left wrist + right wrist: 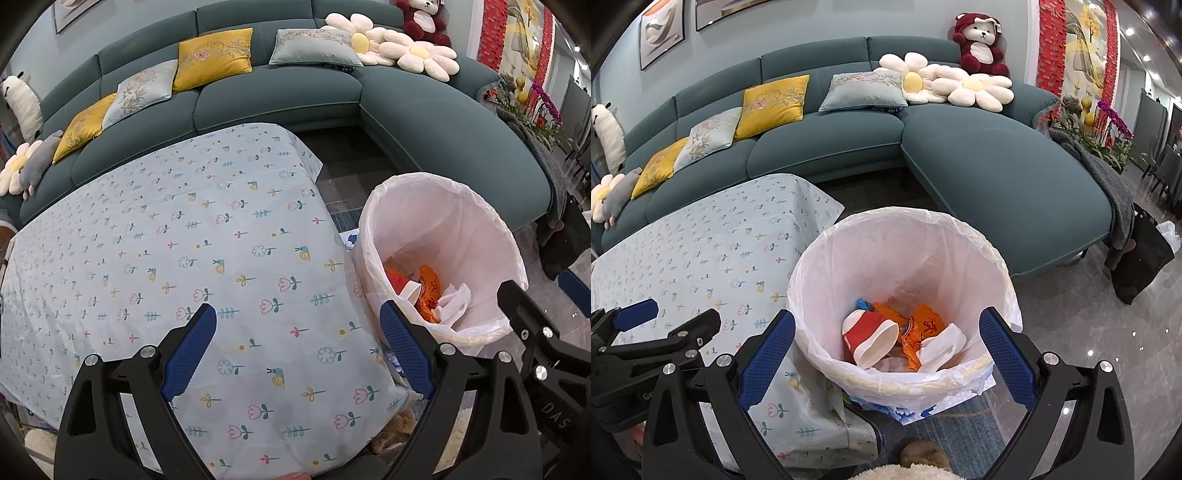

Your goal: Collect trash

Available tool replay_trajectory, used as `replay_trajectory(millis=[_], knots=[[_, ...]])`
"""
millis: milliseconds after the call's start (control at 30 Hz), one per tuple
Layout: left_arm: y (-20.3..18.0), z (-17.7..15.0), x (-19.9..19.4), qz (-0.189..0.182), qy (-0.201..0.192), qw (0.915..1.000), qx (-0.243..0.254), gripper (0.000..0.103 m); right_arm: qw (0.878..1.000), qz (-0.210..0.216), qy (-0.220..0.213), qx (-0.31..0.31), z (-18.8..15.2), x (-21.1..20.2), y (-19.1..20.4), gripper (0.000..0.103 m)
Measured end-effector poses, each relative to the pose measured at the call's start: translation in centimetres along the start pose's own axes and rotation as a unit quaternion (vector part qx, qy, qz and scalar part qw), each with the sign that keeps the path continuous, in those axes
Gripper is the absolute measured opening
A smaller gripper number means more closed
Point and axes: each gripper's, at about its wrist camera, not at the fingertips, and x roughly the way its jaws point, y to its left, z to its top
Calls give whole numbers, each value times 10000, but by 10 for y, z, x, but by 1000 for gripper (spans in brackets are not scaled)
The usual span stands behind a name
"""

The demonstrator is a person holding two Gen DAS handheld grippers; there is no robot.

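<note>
A bin lined with a white bag (905,254) (439,229) stands on the floor beside the table's right edge. Inside lie a red and white paper cup (870,341), an orange wrapper (919,328) (428,291) and crumpled white paper (938,349) (456,301). My right gripper (886,345) hangs open above the bin with nothing between its fingers. My left gripper (297,345) is open over the table's near right corner, empty. The floral tablecloth (177,236) (713,251) shows no trash on it.
A teal L-shaped sofa (280,96) (997,177) with yellow and grey cushions wraps behind the table and bin. A dark bag (1141,266) stands on the glossy floor at right. A furry object (919,456) lies near the bin's base.
</note>
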Motion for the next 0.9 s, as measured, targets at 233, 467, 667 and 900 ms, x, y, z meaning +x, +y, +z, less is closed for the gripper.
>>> replay_trajectory(millis=[233, 467, 667, 900], knots=[[-4, 0, -2, 1, 22, 10000, 28, 86, 9998, -64, 104, -150, 2, -3, -3, 96], [-4, -1, -1, 116, 22, 9999, 26, 86, 9997, -123, 130, -185, 4, -5, -6, 96], [-3, -2, -1, 41, 50, 10000, 24, 86, 9997, -145, 121, -161, 4, -6, -8, 96], [0, -3, -1, 52, 70, 9999, -111, 86, 9997, -147, 123, -162, 4, -6, -8, 96]])
